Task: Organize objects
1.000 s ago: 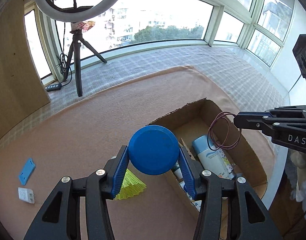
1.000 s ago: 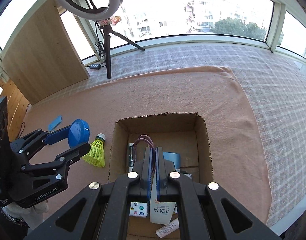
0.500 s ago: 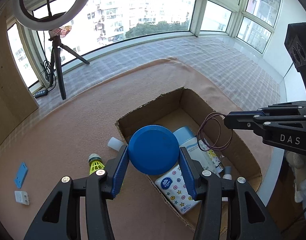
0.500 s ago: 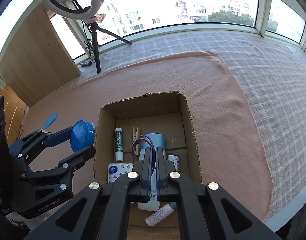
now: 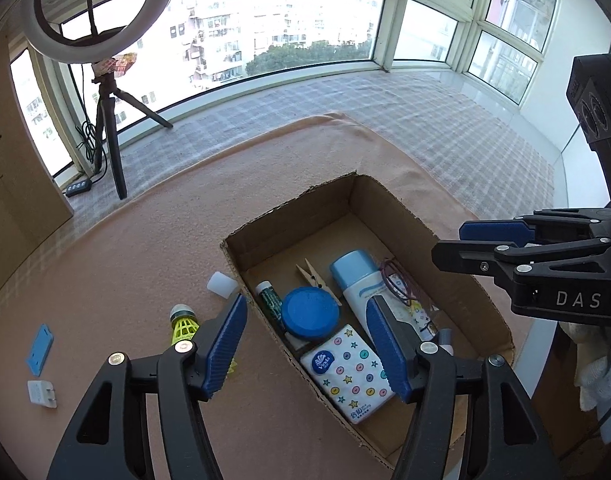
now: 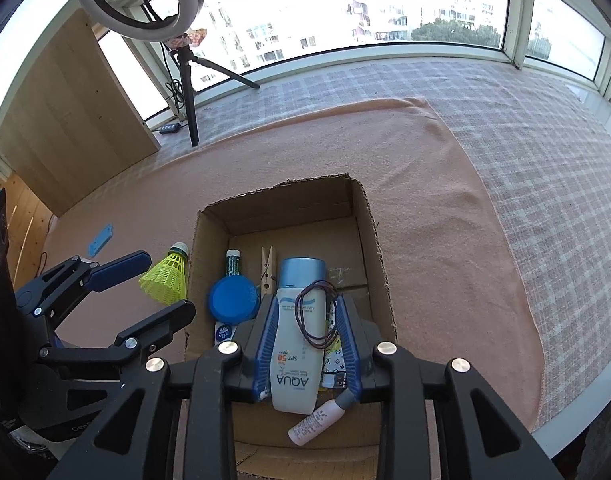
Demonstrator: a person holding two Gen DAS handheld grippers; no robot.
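Observation:
An open cardboard box (image 5: 389,204) (image 6: 369,224) sits on the tan cloth. Inside lie a blue round lid (image 5: 310,313) (image 6: 233,303), a white AQUA bottle (image 5: 365,280) (image 6: 295,344), a purple hair tie (image 5: 399,282) (image 6: 315,316), a clothespin (image 5: 315,278) (image 6: 267,268), a green tube (image 5: 270,300) (image 6: 232,266), a star-patterned tissue pack (image 5: 351,372) and a small pink bottle (image 6: 319,416). My left gripper (image 5: 307,340) (image 6: 161,284) is open above the box's left wall, over the lid. My right gripper (image 6: 305,344) (image 5: 449,244) is open above the bottle and hair tie.
Left of the box on the cloth lie a yellow shuttlecock (image 5: 183,324) (image 6: 167,274), a white cap (image 5: 221,285), a blue flat piece (image 5: 38,349) (image 6: 100,238) and a white plug (image 5: 41,394). A ring light on a tripod (image 5: 109,120) (image 6: 185,80) stands at the back.
My left gripper opened and the blue lid dropped into the box. My right gripper opened and the hair tie now lies on the white bottle.

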